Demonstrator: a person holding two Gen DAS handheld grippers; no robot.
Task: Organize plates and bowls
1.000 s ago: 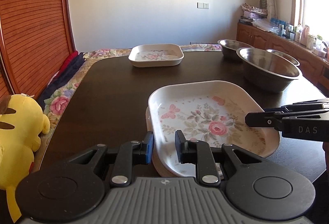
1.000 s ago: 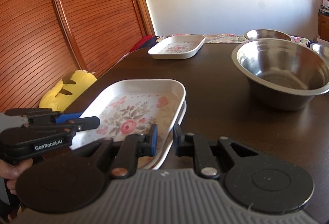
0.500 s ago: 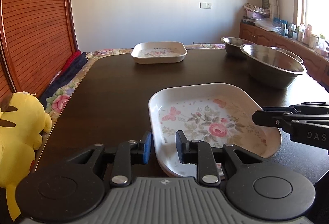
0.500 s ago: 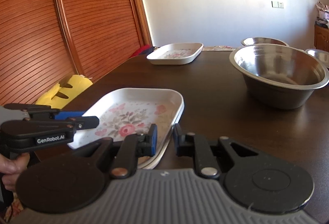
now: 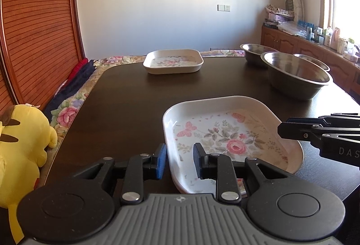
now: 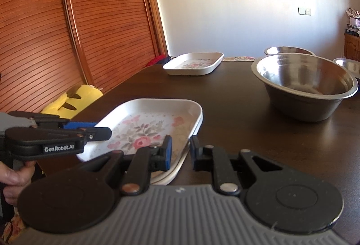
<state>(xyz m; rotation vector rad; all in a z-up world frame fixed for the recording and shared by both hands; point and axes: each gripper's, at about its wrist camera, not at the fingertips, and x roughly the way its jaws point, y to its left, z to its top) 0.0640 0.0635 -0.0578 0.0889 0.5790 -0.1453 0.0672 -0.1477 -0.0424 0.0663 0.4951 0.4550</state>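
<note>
A white floral plate (image 5: 227,132) lies at the near edge of the dark table (image 5: 139,96), on top of another plate whose rim shows beneath it in the right wrist view (image 6: 180,164). My left gripper (image 5: 179,160) is open, its fingers either side of the plate's left rim. My right gripper (image 6: 180,152) is open, its fingers either side of the plate's right rim. A second floral plate (image 5: 173,61) sits at the far side. A large steel bowl (image 5: 294,75) stands at the right, with two smaller steel bowls (image 5: 256,51) behind it.
A yellow plush toy (image 5: 20,150) lies left of the table beside a floral cushion (image 5: 67,110). A slatted wooden door (image 6: 67,31) fills the left. A sideboard with bottles (image 5: 319,42) runs along the right wall.
Both grippers and the floral plate between them have dropped lower and the plate has levelled out, now lying flat on the plate beneath it.
</note>
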